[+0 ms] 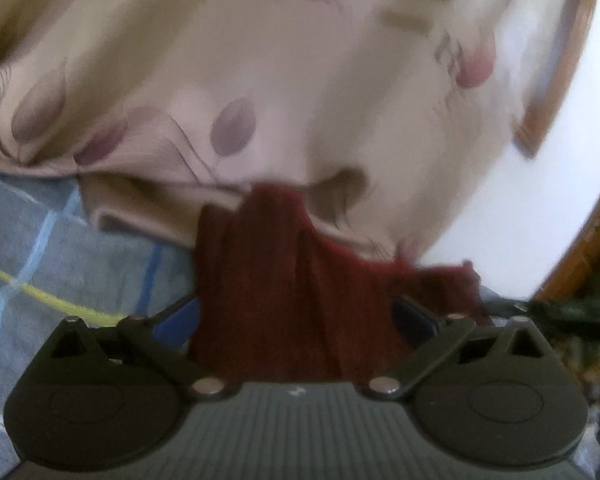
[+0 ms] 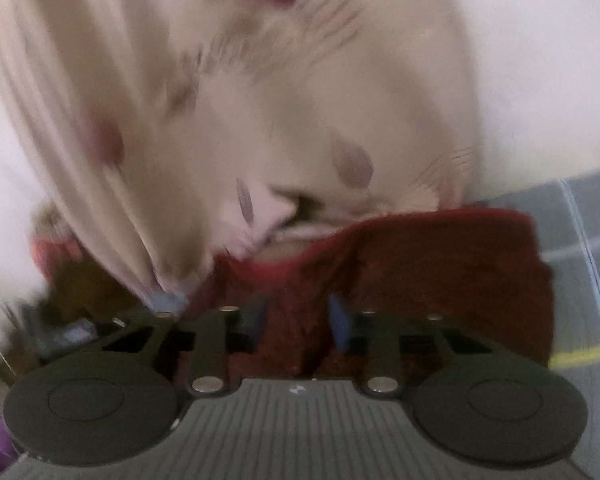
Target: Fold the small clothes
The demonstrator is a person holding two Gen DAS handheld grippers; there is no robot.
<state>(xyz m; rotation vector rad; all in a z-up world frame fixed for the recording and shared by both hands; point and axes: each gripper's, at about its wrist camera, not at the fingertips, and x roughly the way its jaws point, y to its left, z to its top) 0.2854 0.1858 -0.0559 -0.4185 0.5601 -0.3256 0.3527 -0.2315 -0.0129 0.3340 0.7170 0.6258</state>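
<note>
A dark red knitted garment [image 1: 284,280] lies bunched on a blue-grey checked cover [image 1: 60,256]. In the left wrist view my left gripper [image 1: 300,314] stands wide open. The red cloth rises between its blue pads [image 1: 182,314] without being pinched. In the right wrist view the same red garment [image 2: 440,264] spreads out flat to the right. My right gripper [image 2: 300,322] hovers over it with its jaws a narrow gap apart. Red cloth shows in that gap, and the blue pads [image 2: 342,324] do not visibly press on it. Both views are blurred.
A beige sheet with purple and pink flower prints [image 1: 260,80] is heaped just behind the garment [image 2: 260,120]. A wooden frame [image 1: 560,80] and a white wall stand at the right. Dark clutter [image 2: 72,280] lies at the left. A yellow line [image 1: 40,296] crosses the cover.
</note>
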